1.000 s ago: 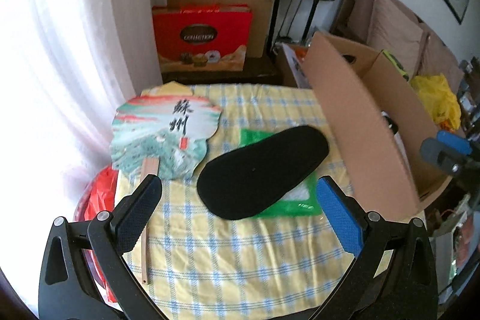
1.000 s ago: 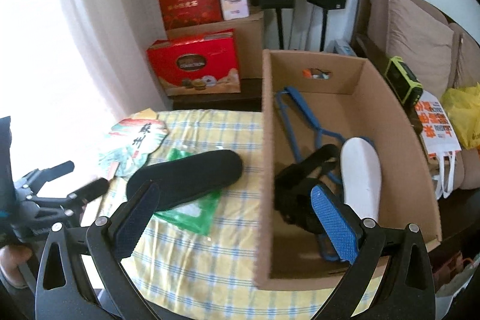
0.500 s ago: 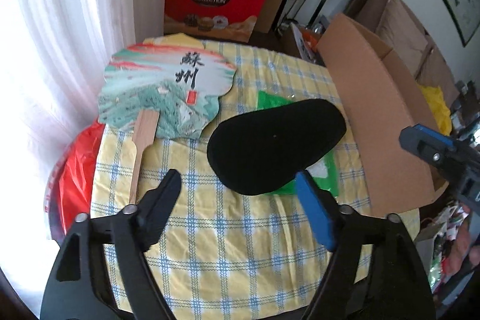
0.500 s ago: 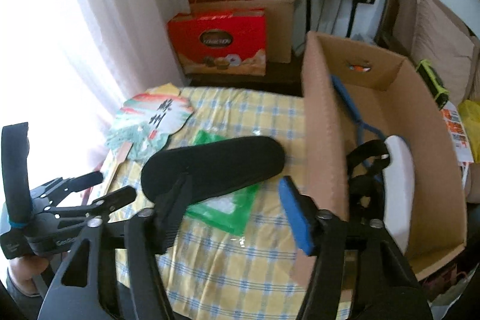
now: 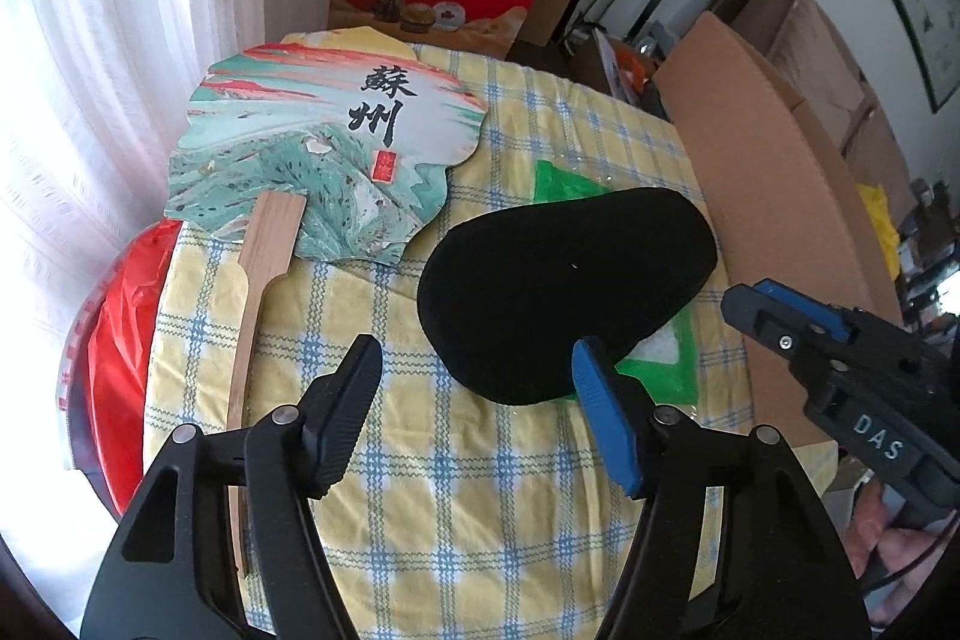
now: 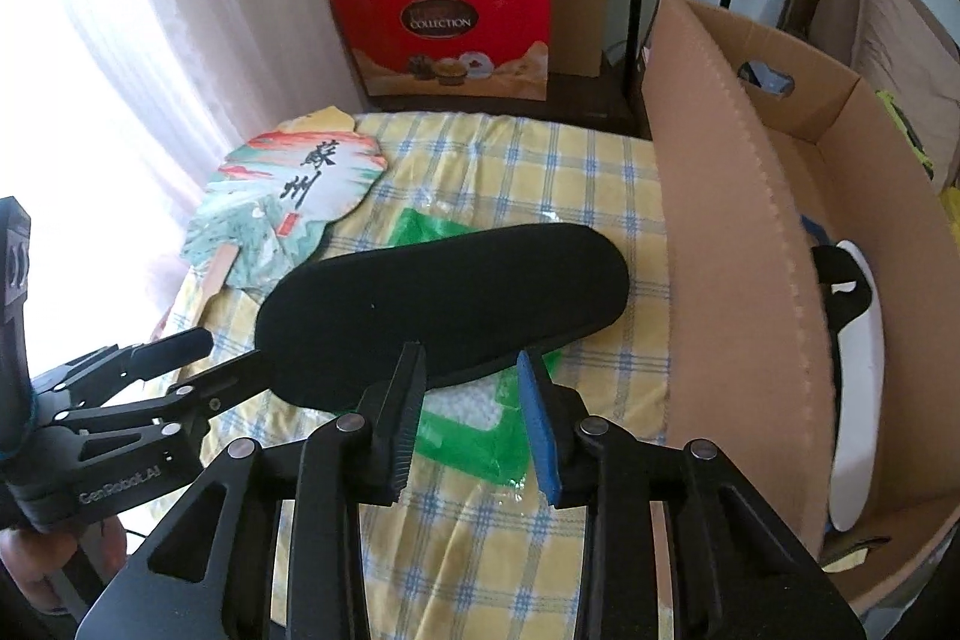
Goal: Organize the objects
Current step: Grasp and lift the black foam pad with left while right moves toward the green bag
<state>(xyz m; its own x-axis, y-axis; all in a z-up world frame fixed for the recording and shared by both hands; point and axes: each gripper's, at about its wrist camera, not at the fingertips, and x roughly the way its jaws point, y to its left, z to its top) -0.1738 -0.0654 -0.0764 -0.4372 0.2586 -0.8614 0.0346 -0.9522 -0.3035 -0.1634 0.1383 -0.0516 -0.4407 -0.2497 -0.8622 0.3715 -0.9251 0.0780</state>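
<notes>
- The black oval pad [image 6: 441, 301] is lying in the middle of the frame on the checked cloth of the surface [image 6: 510, 538], resting partly over a green plastic packet [image 6: 474, 430].
- The right tongs [image 6: 471, 415] are sitting at the lower centre of the right wrist view. Their jaws have just been closing and now stand narrow, straddling the near edge of the pad. The pads are not yet pressing on it.
- The left tongs [image 5: 477, 409] are sitting at the lower centre of the left wrist view. Their jaws have also just been narrowing and stand partly open. The blue finger is lying against the pad's near rim, and nothing is gripped.
- The step in hand is probably taking the pad by its near edge to carry it into the cardboard box [image 6: 744, 232] at the right of the frame.
- To do it well, the right tongs should be sliding further onto the rim before closing, so that the soft edge is not slipping out.
- The packet underneath may be dragging along, so a clean upward lift is the safer choice.
- The box wall is standing high beside the pad, so the pad needs raising clear over it.
- The painted fan [image 5: 324, 148] at the upper left is lying apart and is not in the way.
</notes>
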